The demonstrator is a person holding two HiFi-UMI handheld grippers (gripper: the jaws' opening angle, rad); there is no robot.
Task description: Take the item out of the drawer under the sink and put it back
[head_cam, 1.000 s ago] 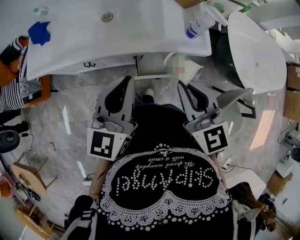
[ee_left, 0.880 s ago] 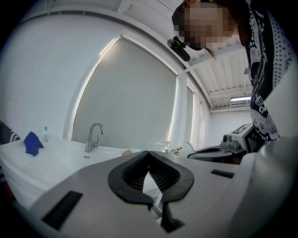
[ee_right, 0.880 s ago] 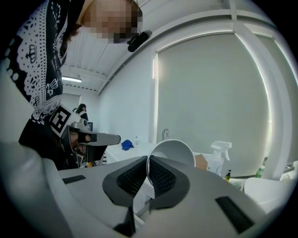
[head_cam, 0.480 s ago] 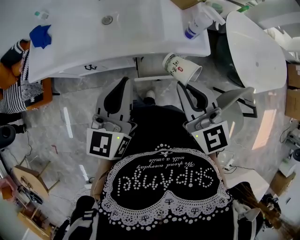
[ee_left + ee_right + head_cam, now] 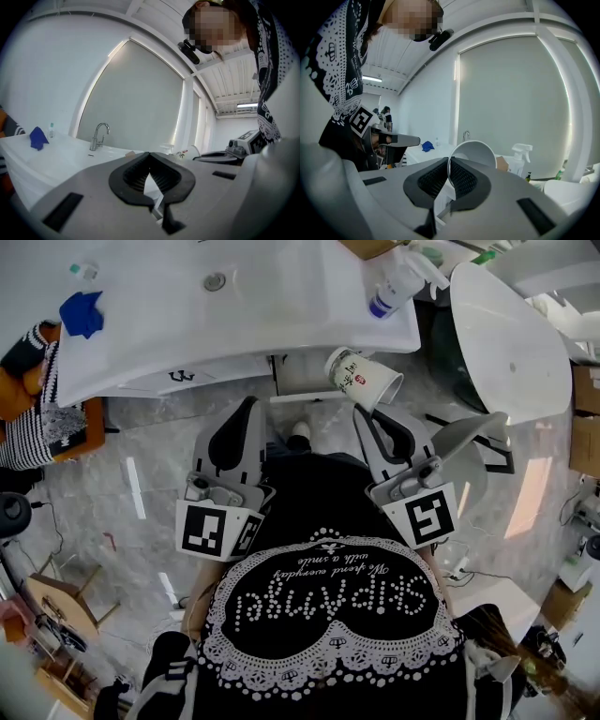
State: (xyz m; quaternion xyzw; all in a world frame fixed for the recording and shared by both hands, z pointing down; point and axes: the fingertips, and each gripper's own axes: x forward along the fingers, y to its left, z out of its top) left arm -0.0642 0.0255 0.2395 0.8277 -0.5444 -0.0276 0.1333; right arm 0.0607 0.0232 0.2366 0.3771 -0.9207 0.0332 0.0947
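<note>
A white paper cup (image 5: 364, 378) with red print hangs tilted in front of the sink cabinet, mouth towards me. My right gripper (image 5: 362, 410) is shut on its rim. In the right gripper view the rim of the cup (image 5: 474, 155) runs down between the two black pads of that gripper (image 5: 448, 165). My left gripper (image 5: 254, 400) is held beside it at the same height, shut, with nothing in it. The left gripper view shows its jaws (image 5: 150, 157) meeting at the tips. The pulled-out drawer (image 5: 305, 396) shows as a thin white edge under the counter between the two grippers.
The white sink counter (image 5: 234, 320) carries a blue cloth (image 5: 81, 313), a drain (image 5: 215, 279) and a spray bottle (image 5: 397, 287). A faucet (image 5: 99, 134) stands on it. A white oval fixture (image 5: 511, 334) sits to the right. Cardboard boxes (image 5: 586, 418) line the right edge.
Both grippers and the cup stay almost where they were; only the head view has shifted a little.
</note>
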